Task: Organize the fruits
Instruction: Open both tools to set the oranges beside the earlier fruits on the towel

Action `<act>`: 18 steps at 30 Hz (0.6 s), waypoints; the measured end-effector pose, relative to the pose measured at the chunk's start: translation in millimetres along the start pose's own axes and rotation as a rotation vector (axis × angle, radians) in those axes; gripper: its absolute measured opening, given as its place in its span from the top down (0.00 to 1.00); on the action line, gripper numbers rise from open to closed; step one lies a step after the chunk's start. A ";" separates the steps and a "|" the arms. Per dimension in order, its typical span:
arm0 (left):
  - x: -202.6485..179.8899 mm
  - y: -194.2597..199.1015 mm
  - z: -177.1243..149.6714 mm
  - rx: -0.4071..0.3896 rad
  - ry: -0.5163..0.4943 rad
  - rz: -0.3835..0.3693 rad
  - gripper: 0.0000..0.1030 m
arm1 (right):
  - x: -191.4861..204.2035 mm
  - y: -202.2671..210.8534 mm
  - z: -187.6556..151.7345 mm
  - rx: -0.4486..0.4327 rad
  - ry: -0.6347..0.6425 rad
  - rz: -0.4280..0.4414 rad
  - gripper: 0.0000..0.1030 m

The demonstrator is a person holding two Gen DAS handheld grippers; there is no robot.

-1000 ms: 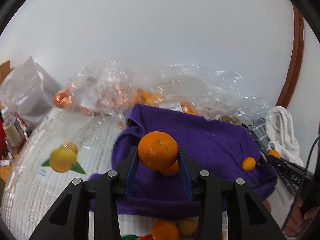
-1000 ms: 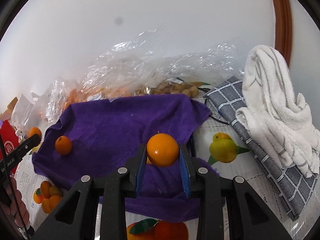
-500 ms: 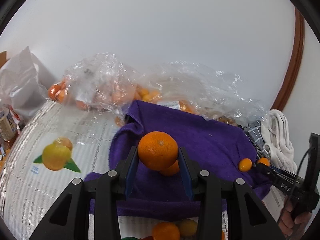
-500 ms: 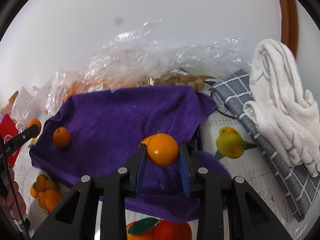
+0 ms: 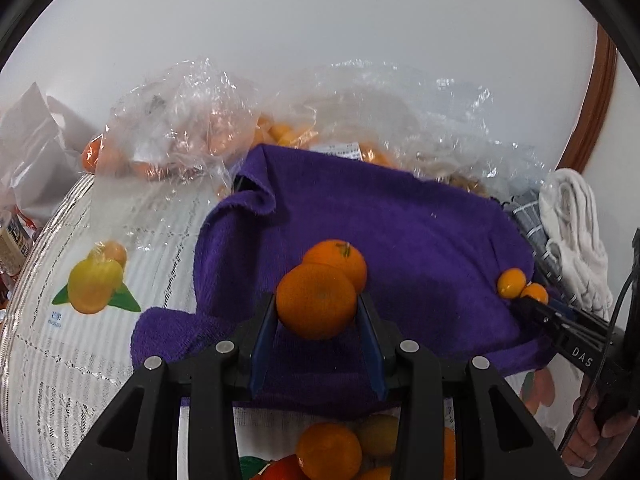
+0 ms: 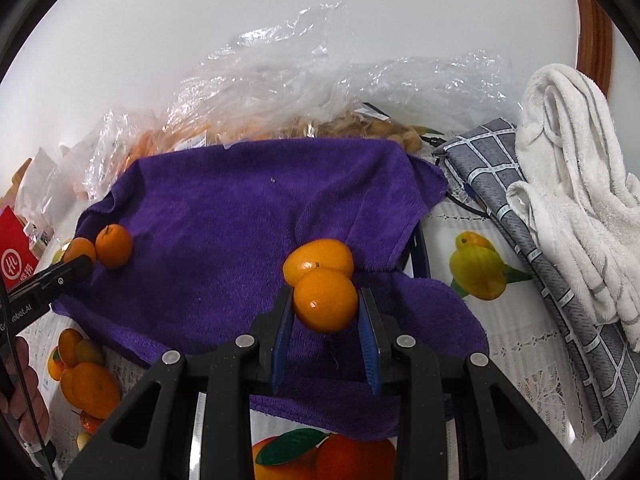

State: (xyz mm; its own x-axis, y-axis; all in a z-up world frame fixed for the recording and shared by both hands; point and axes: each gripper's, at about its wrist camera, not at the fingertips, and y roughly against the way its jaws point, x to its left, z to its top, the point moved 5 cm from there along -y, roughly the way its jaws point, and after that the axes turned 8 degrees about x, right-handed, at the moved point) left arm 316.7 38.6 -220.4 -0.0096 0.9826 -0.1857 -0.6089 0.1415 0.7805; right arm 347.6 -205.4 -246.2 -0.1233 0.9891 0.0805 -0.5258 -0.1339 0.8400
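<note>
Left gripper (image 5: pixel 317 312): its blue-padded black jaws are clamped on a round orange mandarin (image 5: pixel 316 300), which sits between the pads, above the purple terry towel (image 5: pixel 400 232).
Right gripper (image 6: pixel 325 308): clamped the same way on a smooth, glossy orange kumquat-like fruit (image 6: pixel 325 299), pads pressing both of its sides.
Fruit already on the towel, left side: a second mandarin with a small green stem (image 5: pixel 340 258) lies on the cloth directly behind the held one — whether the two touch I cannot tell.
Fruit already on the towel, right side: an oval orange fruit (image 6: pixel 318 260) lies on the towel just behind the held one, overlapping it in the right wrist view.
Purple towel: spread over a white lace-patterned tablecloth printed with fruit pictures (image 5: pixel 100 320), its near edge and left corner rumpled and folded.
Far view of each hand: from the left wrist camera the right gripper's black tip (image 5: pixel 536 310) shows at the towel's right edge with two small orange fruits beside it; from the right wrist camera the left gripper's tip (image 6: pixel 76 266) shows at the towel's left edge, likewise by two mandarins.
Behind the towel: crumpled clear plastic bags (image 6: pixel 280 80) holding orange fruit and some brownish produce, against a white wall.
Right of the towel: a grey checked cloth (image 6: pixel 532 240) with a white terry towel (image 6: pixel 576 184) heaped on it.
Person: fingers show at the frame edge in each view, gripping the other handle.
</note>
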 end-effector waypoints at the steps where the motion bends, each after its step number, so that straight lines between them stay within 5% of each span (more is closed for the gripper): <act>1: -1.1 -0.8 -0.5 0.003 -0.005 0.003 0.63 | -0.4 -0.3 -0.4 0.002 -0.001 0.000 0.70; 13: -5.5 -3.9 -2.0 0.025 -0.039 0.044 0.63 | 0.6 -4.3 -3.3 0.021 0.001 -0.006 0.69; 18: -6.1 -3.4 -1.7 0.031 -0.048 0.057 0.63 | 4.1 -3.2 -4.0 0.013 -0.003 0.008 0.48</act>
State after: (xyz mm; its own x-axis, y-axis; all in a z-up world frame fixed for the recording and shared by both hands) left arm 317.5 31.9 -222.8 -0.0052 0.9936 -0.1127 -0.5838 0.0885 0.8071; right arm 345.4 -201.2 -250.7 -0.1249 0.9881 0.0892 -0.5134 -0.1413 0.8464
